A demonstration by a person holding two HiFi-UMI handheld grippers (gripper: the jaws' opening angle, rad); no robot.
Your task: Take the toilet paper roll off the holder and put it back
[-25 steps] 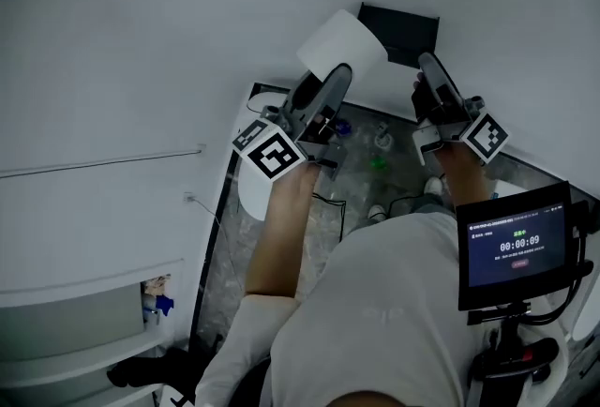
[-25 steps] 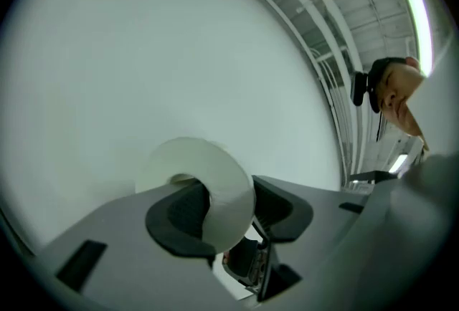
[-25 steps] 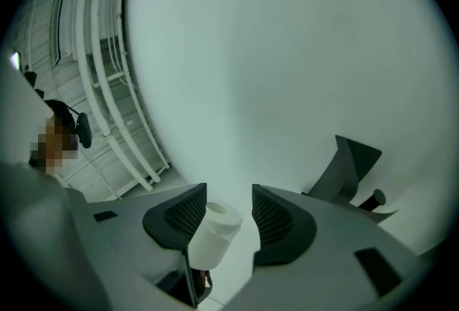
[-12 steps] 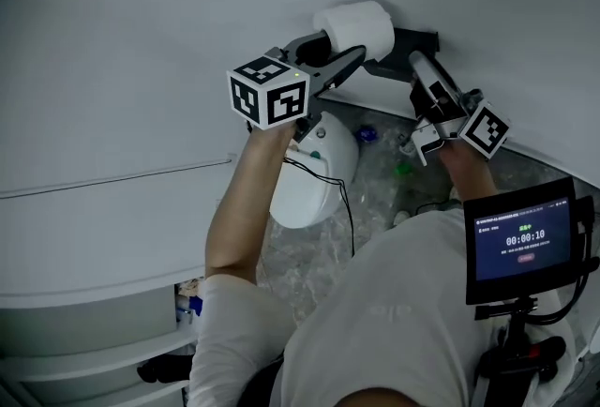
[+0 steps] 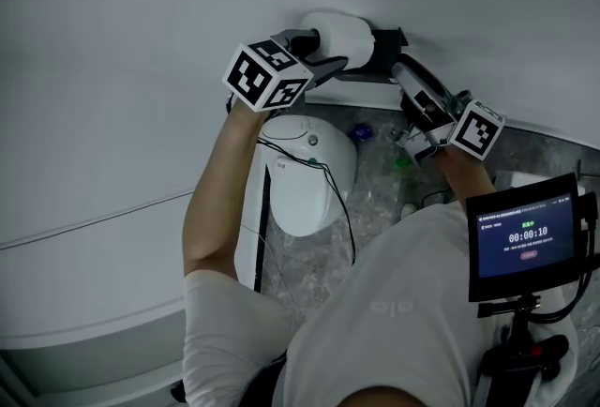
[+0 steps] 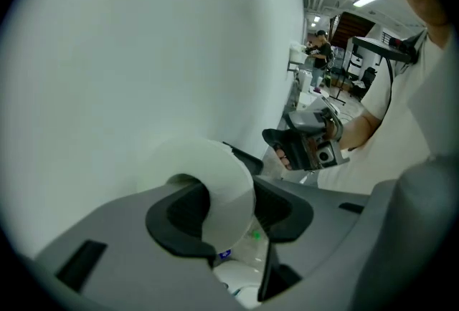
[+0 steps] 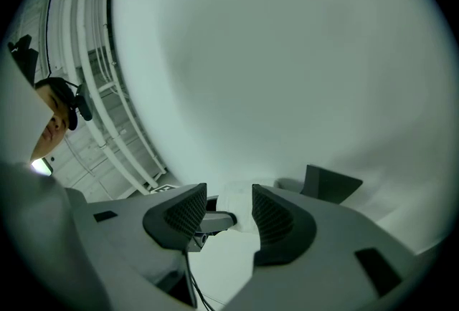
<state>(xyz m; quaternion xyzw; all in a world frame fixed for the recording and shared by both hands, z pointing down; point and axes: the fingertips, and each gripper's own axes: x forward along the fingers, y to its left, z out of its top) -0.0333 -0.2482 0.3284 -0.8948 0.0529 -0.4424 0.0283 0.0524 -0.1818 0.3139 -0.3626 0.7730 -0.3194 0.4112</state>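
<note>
White toilet paper roll (image 5: 345, 32) lies sideways, seemingly against black holder (image 5: 392, 37).

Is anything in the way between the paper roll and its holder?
Nothing visible. The toilet paper roll, pinched in the left gripper, is right next to the black holder. The open right gripper is just below it, not between.

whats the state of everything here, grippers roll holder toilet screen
left gripper: shut on the toilet paper roll, one jaw in its core
right gripper: open, empty
toilet paper roll: held against the holder; cannot tell if seated
holder: on the wall
toilet lid: down
timer screen: lit
</note>
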